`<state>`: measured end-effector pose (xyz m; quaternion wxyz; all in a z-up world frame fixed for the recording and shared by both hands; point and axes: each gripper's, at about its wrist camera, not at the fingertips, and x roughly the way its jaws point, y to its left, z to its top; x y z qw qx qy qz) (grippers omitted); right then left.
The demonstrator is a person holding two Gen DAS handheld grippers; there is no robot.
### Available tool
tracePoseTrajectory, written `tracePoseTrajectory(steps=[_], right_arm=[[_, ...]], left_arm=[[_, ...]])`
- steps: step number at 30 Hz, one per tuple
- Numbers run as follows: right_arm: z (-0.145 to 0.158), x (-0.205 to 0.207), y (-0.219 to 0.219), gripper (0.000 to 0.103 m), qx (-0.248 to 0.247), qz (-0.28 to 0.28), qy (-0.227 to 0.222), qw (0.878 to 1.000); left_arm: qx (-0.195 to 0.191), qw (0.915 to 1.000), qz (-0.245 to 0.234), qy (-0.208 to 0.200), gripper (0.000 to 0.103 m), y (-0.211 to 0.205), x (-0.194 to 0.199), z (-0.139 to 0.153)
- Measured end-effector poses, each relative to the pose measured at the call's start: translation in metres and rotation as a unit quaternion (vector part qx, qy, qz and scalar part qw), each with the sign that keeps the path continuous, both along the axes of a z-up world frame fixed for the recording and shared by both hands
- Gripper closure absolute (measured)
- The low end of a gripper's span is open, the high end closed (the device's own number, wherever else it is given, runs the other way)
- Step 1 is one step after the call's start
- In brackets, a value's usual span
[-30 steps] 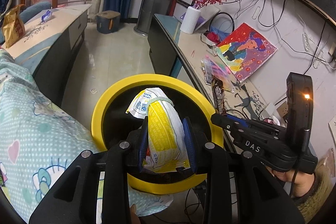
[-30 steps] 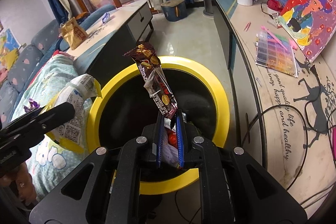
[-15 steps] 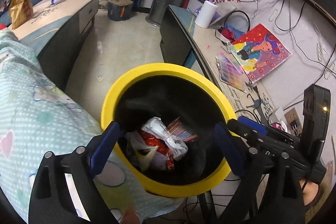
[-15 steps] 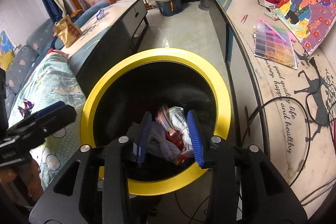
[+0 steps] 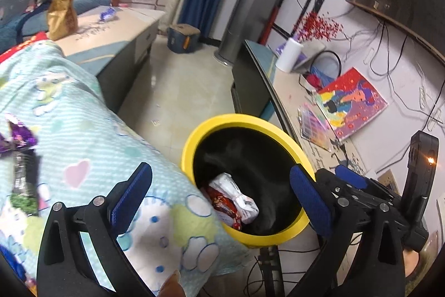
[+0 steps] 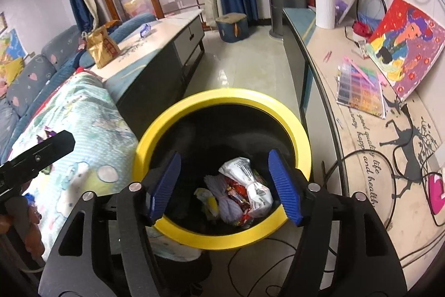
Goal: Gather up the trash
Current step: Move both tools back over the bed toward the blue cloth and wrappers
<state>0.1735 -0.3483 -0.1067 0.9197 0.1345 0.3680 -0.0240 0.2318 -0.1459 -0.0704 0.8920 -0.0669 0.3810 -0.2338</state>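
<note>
Now over yellow-rimmed bin point(image 6: 301, 141) beside bed edge | left gripper point(image 5: 221, 194), right gripper point(image 6: 225, 184) fingers opening, empty, clearing drop | wrappers point(image 6: 244, 191) inside bin | purple wrapper point(image 5: 16, 138) uncollected on bed point(image 5: 91, 141)

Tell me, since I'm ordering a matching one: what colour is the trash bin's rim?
Bright yellow, around a black inside; the trash bin shows best in the right wrist view.
</note>
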Motion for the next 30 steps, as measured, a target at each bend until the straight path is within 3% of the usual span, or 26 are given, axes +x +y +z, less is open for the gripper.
tracePoseTrajectory(steps=[16,30], right_arm=[[0.036,-0.019,0.018,0.035,-0.006,0.003,-0.044,0.999],[0.058,-0.031,0.053,0.034,-0.011,0.044,-0.065,0.997]], left_arm=[[-0.025,0.9977,0.043,-0.045,0.006,0.045,-0.035,0.044],[-0.015,0.9936,0.075,-0.083,0.006,0.081,-0.067,0.064]])
